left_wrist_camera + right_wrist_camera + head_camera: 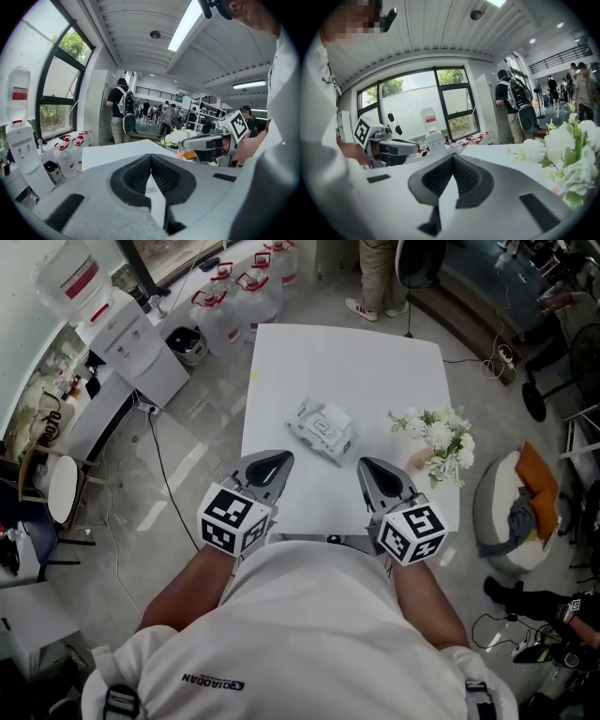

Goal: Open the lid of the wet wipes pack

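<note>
While your left hand-held gripper and right hand-held gripper sit pressed together, empty — the pack lid is indistinct.

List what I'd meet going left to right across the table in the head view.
On the table: left gripper → wet wipes pack → right gripper → white flowers.

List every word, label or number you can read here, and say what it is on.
"QIAODAN" (upside down in the head view, my best reading): on the person's white shirt.
Print on the wet wipes pack: too small to read.
Red labels on the water bottles: too small to read.
The left gripper and right gripper carry square marker patterns, no words.
</note>
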The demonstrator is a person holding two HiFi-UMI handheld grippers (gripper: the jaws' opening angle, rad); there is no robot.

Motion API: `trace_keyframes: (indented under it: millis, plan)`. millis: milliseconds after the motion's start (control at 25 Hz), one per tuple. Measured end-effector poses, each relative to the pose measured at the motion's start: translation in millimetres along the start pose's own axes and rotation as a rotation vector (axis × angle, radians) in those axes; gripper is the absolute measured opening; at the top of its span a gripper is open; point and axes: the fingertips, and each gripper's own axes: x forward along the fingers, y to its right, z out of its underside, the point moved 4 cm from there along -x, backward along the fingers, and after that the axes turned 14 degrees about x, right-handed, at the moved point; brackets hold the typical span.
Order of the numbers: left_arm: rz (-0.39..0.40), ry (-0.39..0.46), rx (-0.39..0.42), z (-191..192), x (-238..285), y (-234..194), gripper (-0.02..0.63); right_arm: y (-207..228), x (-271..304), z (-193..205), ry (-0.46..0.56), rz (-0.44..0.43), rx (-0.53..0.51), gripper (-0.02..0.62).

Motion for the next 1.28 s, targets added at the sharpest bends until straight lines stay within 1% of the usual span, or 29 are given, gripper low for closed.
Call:
trace_keyframes:
  millis: [1280]
  plan:
    - [0.004, -0.01, -0.006, -0.1, 6.8, -3.2, 0.005, 4.3, 11.6, 1.6, -0.026, -0.011, 0.006, 0.005]
